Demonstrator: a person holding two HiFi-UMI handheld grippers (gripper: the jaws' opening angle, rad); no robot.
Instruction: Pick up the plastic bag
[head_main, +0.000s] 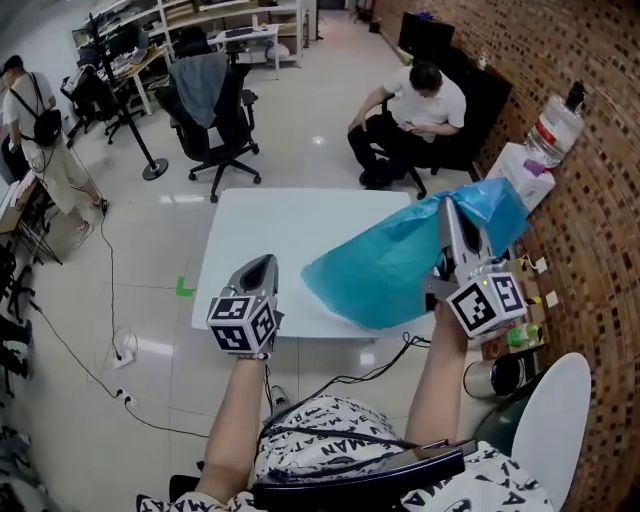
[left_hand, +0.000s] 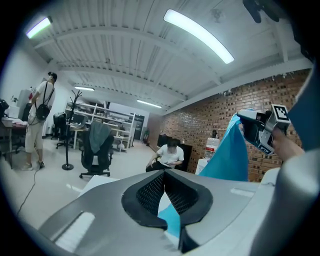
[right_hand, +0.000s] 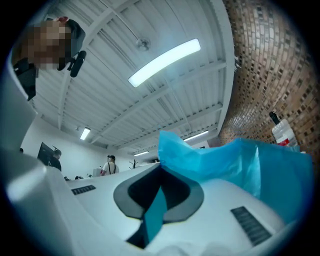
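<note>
The blue plastic bag (head_main: 395, 270) is pinched in the right gripper (head_main: 448, 207) — trailing leftward over the bench (head_main: 260, 225), towards the closed, empty left gripper (head_main: 264, 263).

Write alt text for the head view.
The right tool holds a blue plastic bag pinched in its shut jaws, raised over a white table. The left tool hovers at the table's near edge, apart from the bag. A person sits beyond the table by a brick wall.

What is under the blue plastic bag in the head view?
Under the lower end of the plastic bag lies the white table. The bag covers that part of the tabletop, so anything there cannot be seen.
</note>
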